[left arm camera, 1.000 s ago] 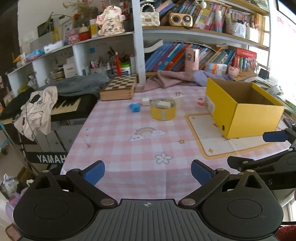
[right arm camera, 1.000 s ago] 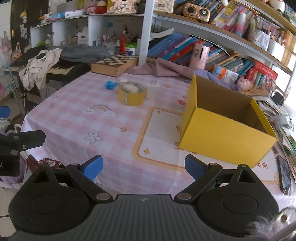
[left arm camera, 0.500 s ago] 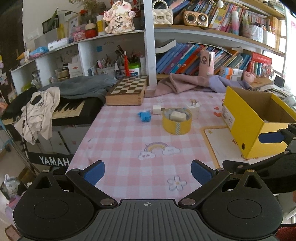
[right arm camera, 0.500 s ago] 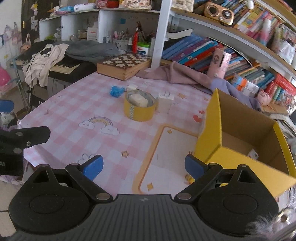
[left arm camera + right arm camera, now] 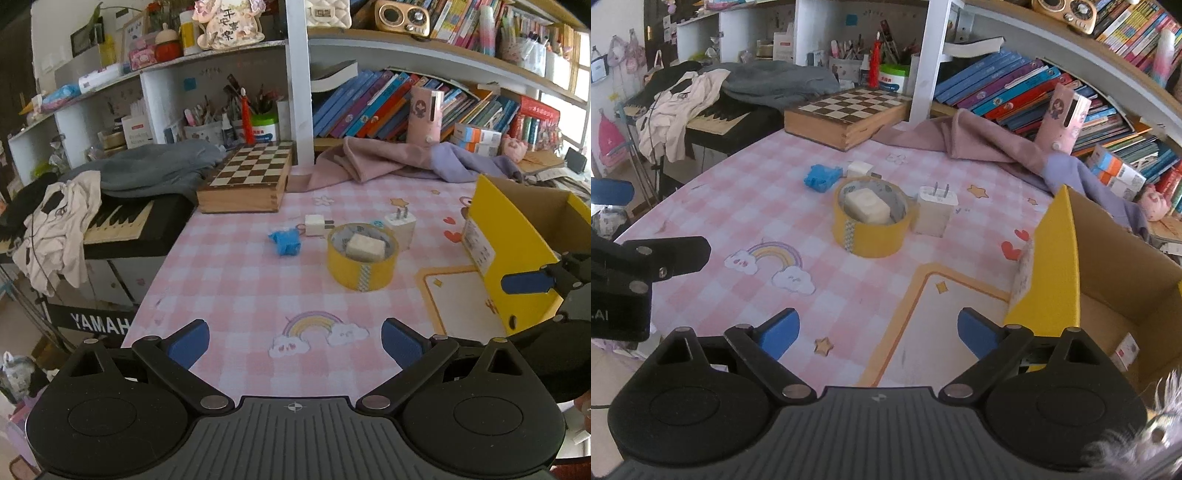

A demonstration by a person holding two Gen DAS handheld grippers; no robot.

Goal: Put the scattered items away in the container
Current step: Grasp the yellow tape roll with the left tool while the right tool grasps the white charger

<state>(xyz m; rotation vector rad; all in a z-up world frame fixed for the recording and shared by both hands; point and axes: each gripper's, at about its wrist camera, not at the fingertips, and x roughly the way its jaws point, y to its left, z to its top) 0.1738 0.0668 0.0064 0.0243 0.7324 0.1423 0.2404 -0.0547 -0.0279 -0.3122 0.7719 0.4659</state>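
Note:
On the pink checked tablecloth stands a yellow tape roll (image 5: 360, 258) (image 5: 871, 227) with a white block (image 5: 365, 246) inside it. A white charger (image 5: 400, 227) (image 5: 934, 214) stands upright just right of it. A small white plug (image 5: 316, 224) (image 5: 860, 169) and a blue toy (image 5: 284, 240) (image 5: 820, 177) lie behind it to the left. The open yellow box (image 5: 509, 236) (image 5: 1056, 266) is at the right. My left gripper (image 5: 294, 341) is open and holds nothing, well short of the items. My right gripper (image 5: 878, 330) is wide, its jaws closing slightly with nothing between them.
A wooden chessboard box (image 5: 247, 181) and a pink and purple cloth (image 5: 399, 162) lie at the table's far edge, before bookshelves. A keyboard (image 5: 122, 225) draped with clothes stands off the table's left side. A cream mat (image 5: 942, 325) lies beside the box.
Both grippers have moved forward over the table, so the tape roll, chargers and blue toy now look nearer and larger. Nothing on the table has shifted.

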